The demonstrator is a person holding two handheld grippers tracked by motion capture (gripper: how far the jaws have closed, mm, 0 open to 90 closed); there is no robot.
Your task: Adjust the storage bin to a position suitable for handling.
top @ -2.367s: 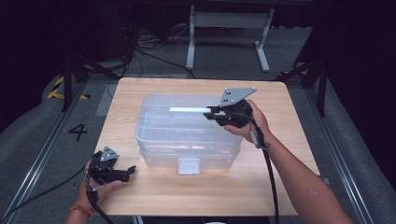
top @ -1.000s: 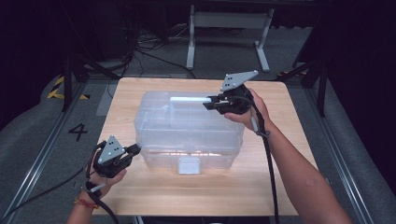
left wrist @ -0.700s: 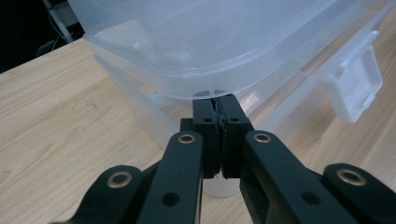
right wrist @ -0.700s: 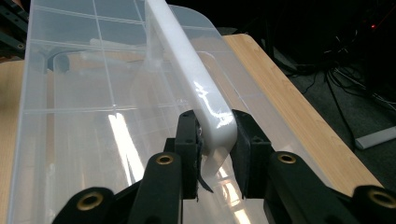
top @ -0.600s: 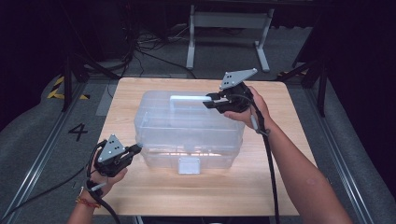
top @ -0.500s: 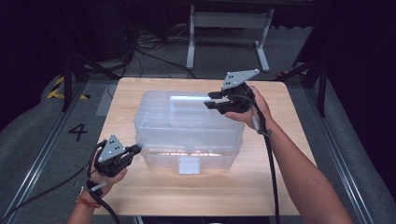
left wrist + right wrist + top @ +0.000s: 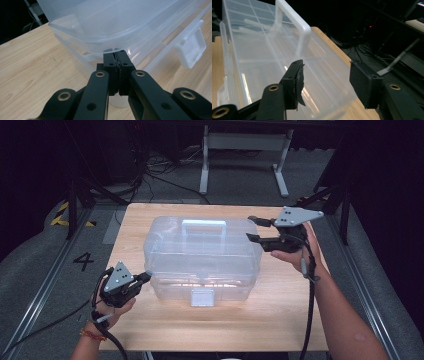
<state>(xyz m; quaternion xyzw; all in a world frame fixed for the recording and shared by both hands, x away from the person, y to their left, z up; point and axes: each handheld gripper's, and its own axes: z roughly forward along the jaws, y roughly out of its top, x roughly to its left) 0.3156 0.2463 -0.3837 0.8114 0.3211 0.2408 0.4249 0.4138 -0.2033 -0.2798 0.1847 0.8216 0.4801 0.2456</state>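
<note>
— Why is the left gripper pressed to the clear box?
— Its fingers are clenched empty at the corner rim, probably steadying the box mid-worktop.
— The right gripper?
— Released, fingers spread beside the lid, handle free.

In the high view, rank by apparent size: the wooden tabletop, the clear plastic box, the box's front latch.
1. Light wooden tabletop
2. Clear plastic box
3. Box's front latch
No close calls; all three lie at similar distance.
</note>
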